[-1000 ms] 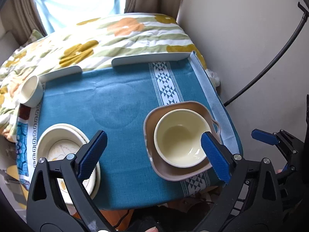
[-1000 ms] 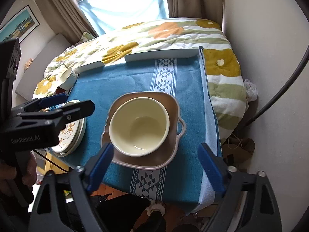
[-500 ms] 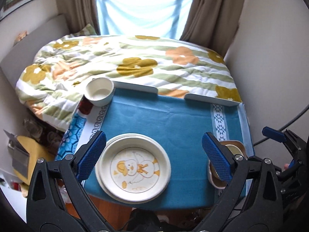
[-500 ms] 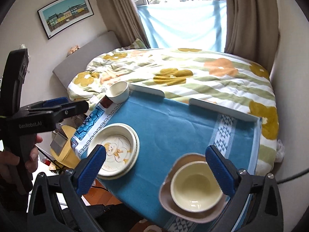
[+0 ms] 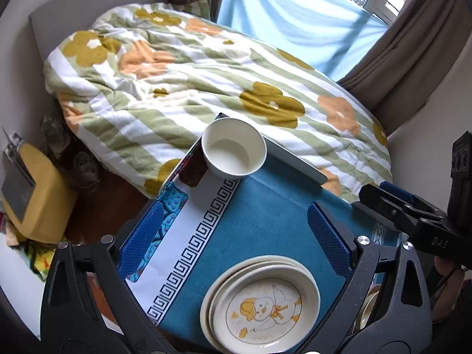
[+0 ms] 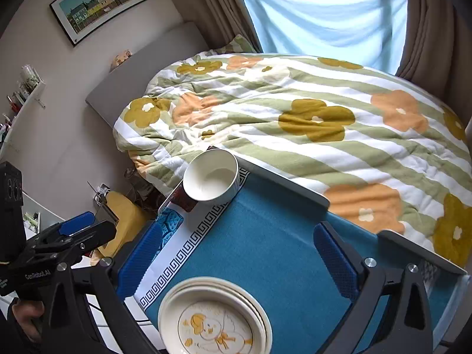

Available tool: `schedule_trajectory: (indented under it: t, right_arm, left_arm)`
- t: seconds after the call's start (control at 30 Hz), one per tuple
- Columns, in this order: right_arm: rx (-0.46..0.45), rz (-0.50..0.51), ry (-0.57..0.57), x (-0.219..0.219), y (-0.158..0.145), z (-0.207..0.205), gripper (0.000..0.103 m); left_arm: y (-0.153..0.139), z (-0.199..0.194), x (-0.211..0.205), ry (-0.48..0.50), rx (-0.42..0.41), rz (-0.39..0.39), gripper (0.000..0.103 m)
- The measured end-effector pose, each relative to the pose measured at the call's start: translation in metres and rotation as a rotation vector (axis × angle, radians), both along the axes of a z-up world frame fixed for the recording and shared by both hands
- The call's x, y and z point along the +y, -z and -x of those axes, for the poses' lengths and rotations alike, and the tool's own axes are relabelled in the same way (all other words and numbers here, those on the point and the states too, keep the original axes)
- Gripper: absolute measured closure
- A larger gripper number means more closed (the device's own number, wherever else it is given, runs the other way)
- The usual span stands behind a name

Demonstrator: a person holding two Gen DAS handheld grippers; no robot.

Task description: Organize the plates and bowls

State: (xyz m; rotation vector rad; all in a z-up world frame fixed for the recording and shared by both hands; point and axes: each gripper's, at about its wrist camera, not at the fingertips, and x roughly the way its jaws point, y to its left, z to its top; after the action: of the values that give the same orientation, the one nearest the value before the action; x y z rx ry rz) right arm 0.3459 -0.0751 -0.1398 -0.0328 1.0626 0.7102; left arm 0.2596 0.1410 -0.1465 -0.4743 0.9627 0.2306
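Far left, on the floor below the table's left edge: a yellow box (image 5: 38, 194), also seen past the table's left corner in the right wrist view (image 6: 124, 215).

On the table's blue cloth (image 5: 265, 221), at the far left corner: a white bowl (image 5: 234, 152), upright, empty, resting partly on the Greek-key border (image 5: 188, 253) and touching a dark red object (image 5: 193, 171) at its left side. Same bowl (image 6: 211, 177) sitting at the far left corner in the right wrist view, well apart from the plates.

Near the front edge, toward the left half of the cloth: a stack of plates (image 5: 262, 303), cream rims slightly offset, top plate printed with a yellow duck. Same stack (image 6: 215, 318) close to the front edge in the right wrist view.

Left gripper (image 5: 236, 239): jaws spread wide, holding nothing, blue pads hanging above the cloth between bowl and plates. Visible too at the left side of the right wrist view (image 6: 82, 231), off the table's left edge.

Right gripper (image 6: 239, 253): jaws equally wide apart, nothing between them, poised above the cloth just behind the plate stack. Seen side-on at the right of the left wrist view (image 5: 392, 199).

Beyond the table's far edge: a bed with a flowered quilt (image 6: 309, 118); further right, brown curtains (image 6: 427, 29) beside a light blue window cover (image 6: 324, 14).
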Motion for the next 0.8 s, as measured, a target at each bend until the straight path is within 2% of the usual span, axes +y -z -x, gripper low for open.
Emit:
schedule_trajectory:
  t: [0.07,0.13,0.3,0.33,0.53,0.63,0.67,0.73,0.8]
  right_arm:
    - [0.038,0.01,-0.004,0.023,0.018,-0.022,0.006]
    - [0.085,0.005,-0.002,0.042,0.039,-0.041,0.012]
    - [0.202,-0.004,0.016,0.068,0.089,-0.072,0.035]
    - [0.222,-0.011,0.02,0.072,0.098,-0.077,0.037]
    - [0.288,-0.03,0.032,0.083,0.13,-0.094,0.046]
    - [0.303,-0.035,0.023,0.091,0.138,-0.097,0.054]
    - [0.305,-0.033,0.019,0.093,0.141,-0.098,0.059]
    - [0.311,-0.031,0.012,0.097,0.145,-0.099,0.07]
    - [0.314,-0.029,0.014,0.1,0.15,-0.101,0.075]
  left_arm:
    - [0.022,-0.02,0.014,0.009,0.035,0.044,0.015]
    - [0.044,-0.04,0.025,0.016,0.072,0.069,0.028]
    - [0.092,-0.082,0.04,0.036,0.132,0.137,0.048]
    - [0.1,-0.088,0.041,0.041,0.143,0.145,0.052]
    - [0.135,-0.113,0.054,0.037,0.176,0.168,0.058]
    - [0.144,-0.119,0.06,0.036,0.179,0.18,0.068]
    - [0.147,-0.121,0.061,0.038,0.181,0.182,0.069]
    - [0.151,-0.123,0.062,0.039,0.186,0.186,0.079]
    - [0.154,-0.124,0.064,0.036,0.181,0.185,0.08]
